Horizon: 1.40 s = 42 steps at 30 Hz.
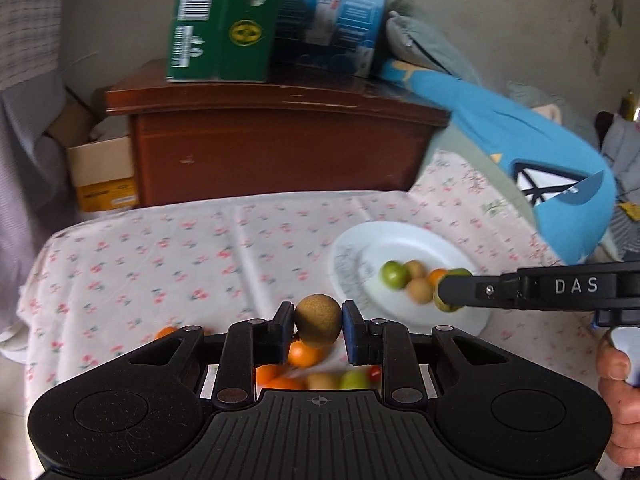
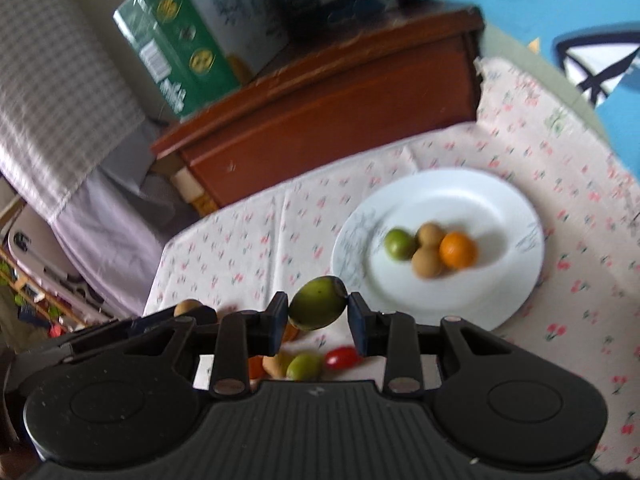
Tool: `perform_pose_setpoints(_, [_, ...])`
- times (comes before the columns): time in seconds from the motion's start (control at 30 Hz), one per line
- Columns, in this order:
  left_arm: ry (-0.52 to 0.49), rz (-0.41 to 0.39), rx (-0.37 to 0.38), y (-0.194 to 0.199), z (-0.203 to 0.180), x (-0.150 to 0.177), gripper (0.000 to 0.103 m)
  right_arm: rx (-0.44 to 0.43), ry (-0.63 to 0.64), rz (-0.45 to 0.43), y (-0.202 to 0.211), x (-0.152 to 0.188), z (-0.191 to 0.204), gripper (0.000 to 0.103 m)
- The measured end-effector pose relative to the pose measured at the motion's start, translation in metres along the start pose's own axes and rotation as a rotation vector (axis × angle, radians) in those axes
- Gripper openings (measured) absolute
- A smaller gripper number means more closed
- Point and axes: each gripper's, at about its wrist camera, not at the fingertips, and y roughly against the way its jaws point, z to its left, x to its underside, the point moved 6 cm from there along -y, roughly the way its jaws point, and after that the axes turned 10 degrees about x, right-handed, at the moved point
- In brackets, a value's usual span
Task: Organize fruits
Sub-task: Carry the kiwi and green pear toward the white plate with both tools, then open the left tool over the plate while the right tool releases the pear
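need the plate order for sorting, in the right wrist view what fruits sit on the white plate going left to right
green fruit → two brown fruits, one behind and one in front, at about the same spot across → orange, all on the white plate

"DAS" stands on the right tongs [image 1: 446, 294].

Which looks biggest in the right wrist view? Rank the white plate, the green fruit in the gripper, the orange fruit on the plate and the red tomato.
1. White plate
2. Green fruit, though it sits nearer the camera
3. Orange fruit
4. Red tomato, partly hidden behind the finger
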Motion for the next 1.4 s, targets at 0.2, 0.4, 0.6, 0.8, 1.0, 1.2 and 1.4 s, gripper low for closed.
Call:
perform_pose_setpoints(0.2, [0.016, 0.025, 0.04, -0.021, -0.013, -0.012, 0.023, 0.05, -0.079, -0.046, 0.008, -0.02, -0.028, 0.033])
perform_pose_setpoints(0.4, [-0.003, 0.079, 0.07, -0.049, -0.022, -0.013, 0.023, 0.124, -0.155, -0.001, -0.001, -0.016, -0.049, 0.033])
perform_pose_setpoints(0.6, [-0.025, 0.132, 0.102, -0.079, -0.03, -0.01, 0.023, 0.161, -0.243, 0.062, -0.014, -0.007, -0.065, 0.033])
perform_pose_setpoints(0.8, [-0.039, 0.163, 0.106, -0.102, -0.031, -0.009, 0.023, 0.199, -0.274, 0.085, -0.023, -0.004, -0.073, 0.033])
perform_pose_setpoints(1.0, [-0.045, 0.172, 0.119, -0.115, -0.031, -0.011, 0.023, 0.229, -0.282, 0.075, -0.028, -0.005, -0.076, 0.033])
perform_pose_setpoints(1.2, [-0.055, 0.16, 0.124, -0.117, -0.036, -0.02, 0.037, 0.239, -0.299, 0.051, -0.032, -0.008, -0.076, 0.035])
perform_pose_setpoints(1.4, [-0.088, 0.103, 0.077, -0.099, -0.037, -0.043, 0.059, 0.214, -0.282, 0.006, -0.026, -0.017, -0.072, 0.037])
